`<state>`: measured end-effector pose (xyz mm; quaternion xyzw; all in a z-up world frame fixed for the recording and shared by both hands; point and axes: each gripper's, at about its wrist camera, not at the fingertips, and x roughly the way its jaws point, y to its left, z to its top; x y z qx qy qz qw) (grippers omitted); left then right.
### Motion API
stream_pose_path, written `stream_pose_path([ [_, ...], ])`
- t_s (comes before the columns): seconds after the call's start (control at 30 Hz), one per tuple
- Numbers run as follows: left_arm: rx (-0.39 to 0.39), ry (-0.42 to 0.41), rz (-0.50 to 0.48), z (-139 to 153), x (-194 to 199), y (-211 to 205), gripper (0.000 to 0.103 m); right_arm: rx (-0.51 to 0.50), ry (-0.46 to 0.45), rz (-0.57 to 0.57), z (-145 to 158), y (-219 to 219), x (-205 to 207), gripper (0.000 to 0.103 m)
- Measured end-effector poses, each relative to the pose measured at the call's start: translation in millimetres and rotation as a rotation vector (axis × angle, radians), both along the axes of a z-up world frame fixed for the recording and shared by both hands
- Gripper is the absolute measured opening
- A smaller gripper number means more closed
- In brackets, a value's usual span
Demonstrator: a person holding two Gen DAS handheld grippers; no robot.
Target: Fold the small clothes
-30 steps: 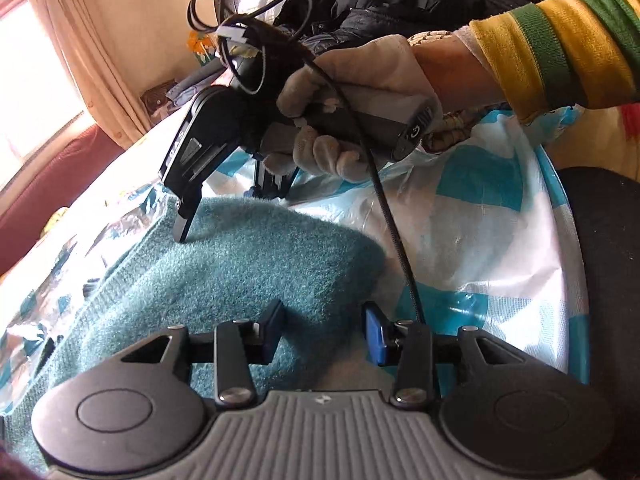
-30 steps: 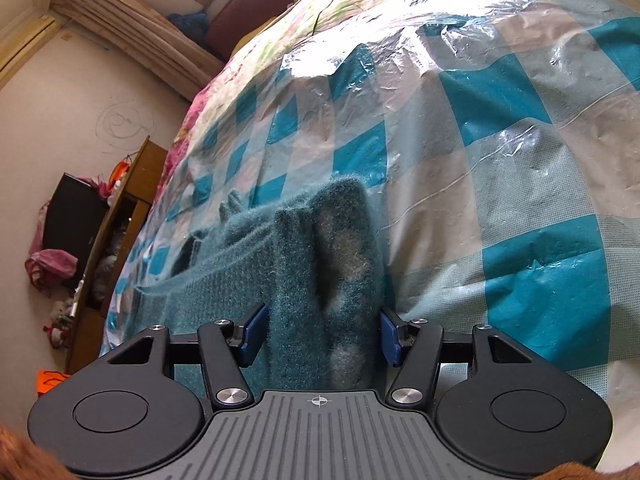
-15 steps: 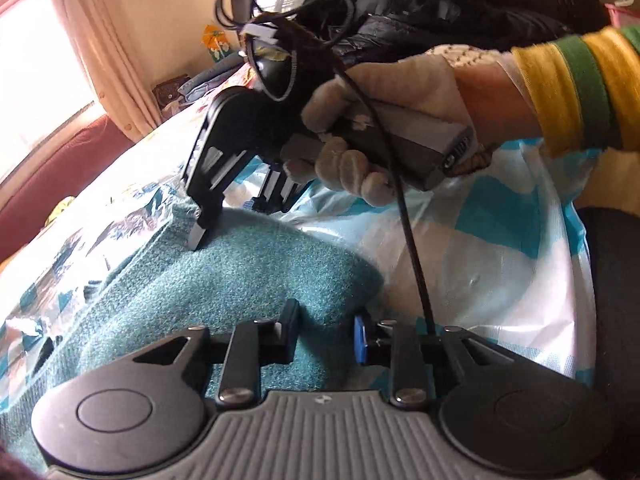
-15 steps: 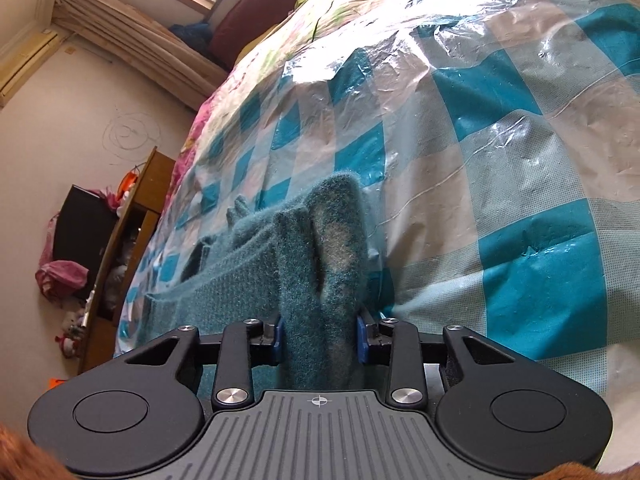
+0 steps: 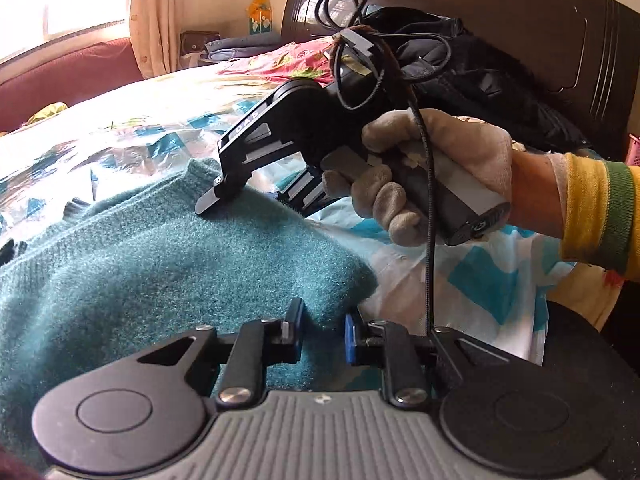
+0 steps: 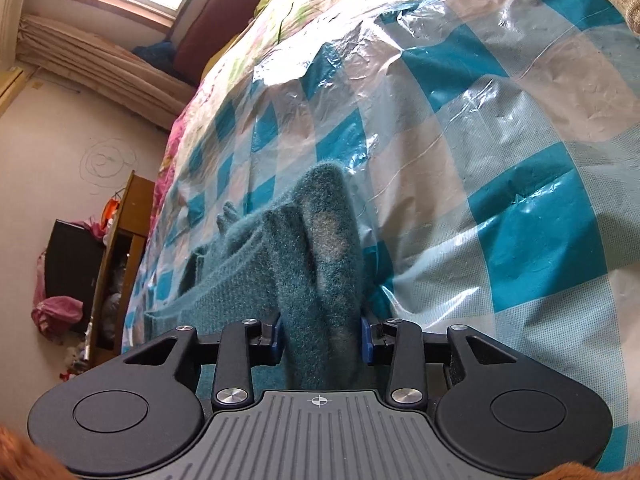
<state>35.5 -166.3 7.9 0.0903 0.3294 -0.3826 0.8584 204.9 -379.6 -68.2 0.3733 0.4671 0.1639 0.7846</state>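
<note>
A fuzzy teal knit sweater (image 5: 168, 264) lies on a bed covered by a blue-and-white checked plastic sheet (image 6: 500, 152). My left gripper (image 5: 322, 332) is shut on the sweater's near corner, with cloth pinched between the blue pads. My right gripper (image 6: 320, 334) is shut on a bunched fold of the same sweater (image 6: 316, 264). In the left wrist view the right gripper (image 5: 240, 196) is held by a gloved hand (image 5: 432, 176) and bites the sweater's far edge.
A dark headboard (image 5: 500, 28) with dark clothes piled against it stands at the back. A floral sheet (image 5: 292, 60) and a maroon sofa (image 5: 64, 76) lie beyond the bed. A wooden cabinet (image 6: 120, 264) stands at the left wall. A cable (image 5: 428, 216) hangs from the right gripper.
Both grippers closed from open onto the sweater. The right gripper now holds a bunched fold; the left pinches the near corner, and the view has lifted slightly.
</note>
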Motion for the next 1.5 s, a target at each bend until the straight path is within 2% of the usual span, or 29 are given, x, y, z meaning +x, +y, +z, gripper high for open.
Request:
stream_pose_path([
  [0.1, -0.041, 0.012, 0.008, 6, 5, 15, 0.026, -0.032, -0.004, 0.065, 2, 4, -11, 0.049],
  [0.2, -0.047, 0.018, -0.010, 9, 3, 22, 0.027, -0.063, -0.004, 0.124, 3, 6, -25, 0.050],
  [0.37, -0.001, -0.025, -0.045, 10, -8, 15, 0.027, -0.025, -0.004, 0.128, -6, 12, -19, 0.062],
  [0.43, 0.008, -0.022, -0.059, 11, -8, 12, 0.027, -0.028, -0.020, 0.146, -6, 15, -19, 0.063],
  [0.6, 0.007, -0.040, -0.065, 31, -7, 30, 0.027, -0.014, -0.041, 0.160, -4, 4, -31, 0.057],
  [0.8, 0.030, -0.078, 0.095, 46, 22, 62, 0.027, 0.004, -0.070, 0.118, -9, 1, -22, 0.056],
  [0.97, 0.051, -0.058, 0.188, 39, 56, 74, 0.027, 0.004, -0.101, 0.079, -11, 2, 3, 0.057],
  [1.07, 0.090, -0.070, 0.212, 30, 70, 73, 0.027, 0.023, -0.096, 0.099, -15, 2, 12, 0.058],
  [1.23, 0.122, -0.054, 0.236, 13, 88, 76, 0.027, 0.035, -0.094, 0.214, -13, 6, -14, 0.058],
  [1.37, 0.126, -0.030, 0.242, 0, 99, 79, 0.028, 0.077, -0.110, 0.241, -10, 3, -33, 0.060],
  [1.43, 0.130, -0.034, 0.232, 1, 100, 79, 0.029, 0.167, -0.095, 0.192, -16, -7, -29, 0.056],
  [1.5, 0.136, -0.038, 0.223, 2, 100, 79, 0.029, 0.196, -0.072, 0.149, -23, -10, -15, 0.044],
])
